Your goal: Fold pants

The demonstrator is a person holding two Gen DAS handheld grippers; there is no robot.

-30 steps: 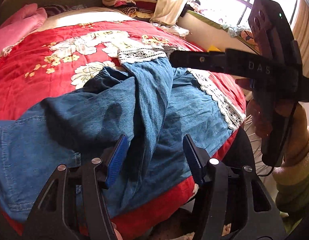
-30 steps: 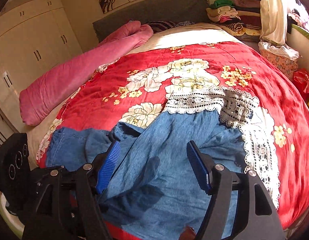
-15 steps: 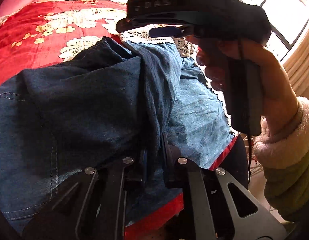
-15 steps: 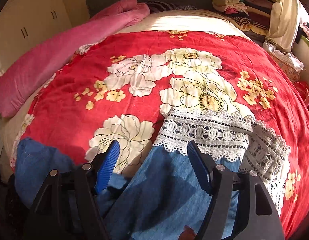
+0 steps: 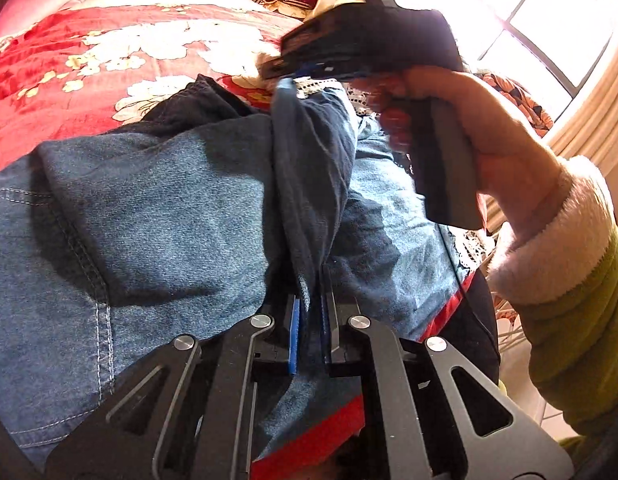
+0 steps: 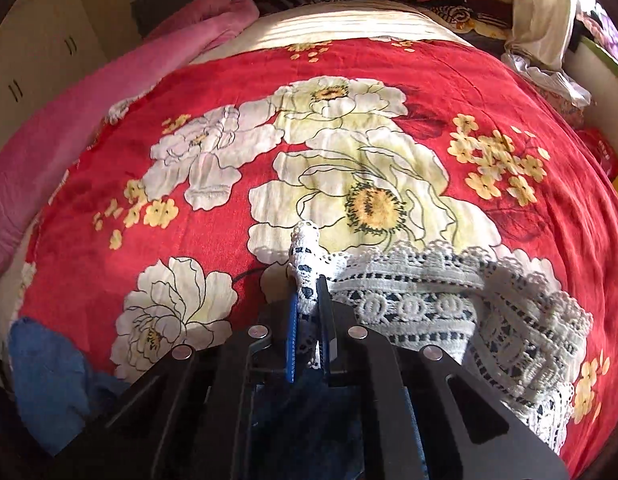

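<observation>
Left gripper we see clamped on a denim pants fold, right gripper pinching the white lace hem, pants lying on the red floral quilt, pink blanket alongside

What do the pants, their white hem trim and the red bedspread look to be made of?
Pants: blue denim, matte; twill grain and pale contrast stitching show.
Hem trim: white openwork lace, likely cotton crochet; patterned holes are plain.
Bedspread: red floral cloth with a soft sheen, possibly quilted cotton or a blend; the fibre is uncertain.
</observation>
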